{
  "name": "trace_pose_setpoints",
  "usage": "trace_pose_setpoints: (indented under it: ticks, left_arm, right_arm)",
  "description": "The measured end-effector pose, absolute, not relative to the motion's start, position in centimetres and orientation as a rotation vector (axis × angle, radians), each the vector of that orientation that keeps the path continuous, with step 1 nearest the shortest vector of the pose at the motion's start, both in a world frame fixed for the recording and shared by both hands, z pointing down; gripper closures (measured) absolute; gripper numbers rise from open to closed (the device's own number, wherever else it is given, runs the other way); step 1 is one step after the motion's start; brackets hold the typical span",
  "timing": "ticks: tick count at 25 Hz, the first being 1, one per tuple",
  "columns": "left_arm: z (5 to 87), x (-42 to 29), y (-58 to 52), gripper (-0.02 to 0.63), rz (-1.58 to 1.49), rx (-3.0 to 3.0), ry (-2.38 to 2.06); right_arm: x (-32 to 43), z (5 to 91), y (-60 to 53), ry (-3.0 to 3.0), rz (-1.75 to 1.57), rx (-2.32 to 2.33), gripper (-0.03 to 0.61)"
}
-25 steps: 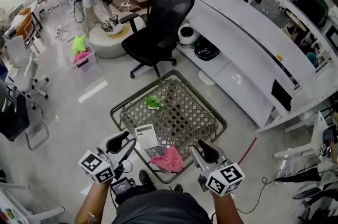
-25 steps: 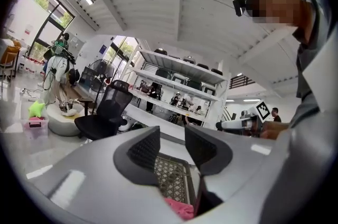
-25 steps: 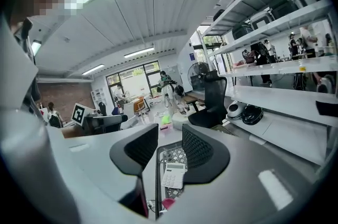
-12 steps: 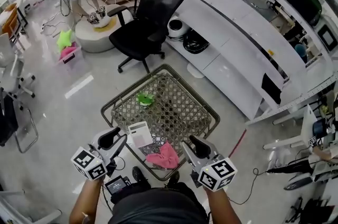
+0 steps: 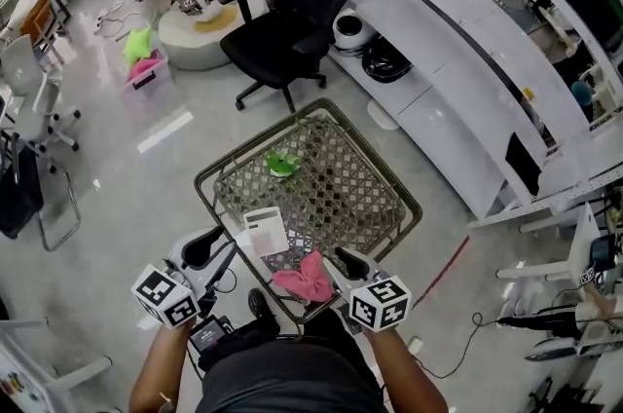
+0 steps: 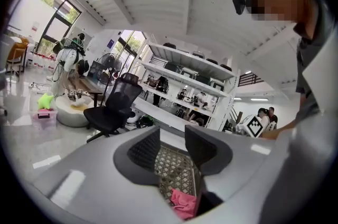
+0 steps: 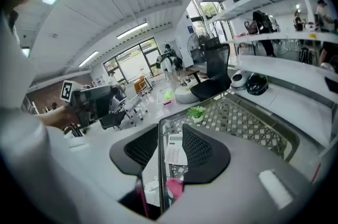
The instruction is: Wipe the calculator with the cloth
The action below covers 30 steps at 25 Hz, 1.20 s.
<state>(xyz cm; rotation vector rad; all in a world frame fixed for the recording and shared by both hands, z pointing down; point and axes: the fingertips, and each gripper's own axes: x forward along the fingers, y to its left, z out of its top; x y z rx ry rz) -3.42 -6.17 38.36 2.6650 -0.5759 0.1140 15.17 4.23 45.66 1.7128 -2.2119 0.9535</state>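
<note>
Fingers (image 7: 203, 146) spread, empty, on left gripper (image 5: 210, 247) and right gripper (image 5: 343, 257); both now lower, right one beside pink cloth (image 5: 304, 277) at table's (image 5: 382, 169) near edge, calculator (image 5: 266, 232) just beyond, to the left. Cloth pickup likely next.

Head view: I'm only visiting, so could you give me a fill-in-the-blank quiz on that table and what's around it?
The cloth on the table, near its front edge, is ____ in colour. The calculator lying beside it is ____ in colour. The office chair beyond the table is ____ in colour.
Missing words: pink; white; black.
</note>
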Motion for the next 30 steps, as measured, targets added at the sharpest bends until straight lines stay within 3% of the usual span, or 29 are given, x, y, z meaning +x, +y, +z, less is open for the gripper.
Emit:
trace_pose_setpoints:
  ticks: [8,16,21,30]
  left_arm:
    - [40.0,-6.0,-6.1,0.419,0.168,2.573,-0.737]
    - [43.4,-6.3,-4.7,0.419,0.203,2.489,-0.793]
    - [44.5,-6.3,-4.2,0.419,0.222,2.452,-0.816]
    - [46.7,-6.8,-3.4,0.419,0.227,2.407,-0.836]
  right_arm:
    - [14.3,58.3,5.3,-2.071,1.262,1.480,0.432]
    - [12.4,68.3,8.3,-1.912,1.311,1.221,0.388]
    - [12.4,72.0,9.2,-1.827,1.306,1.160,0.321]
    - [11.7,76.3,10.4,-1.748,1.252,1.051,0.288]
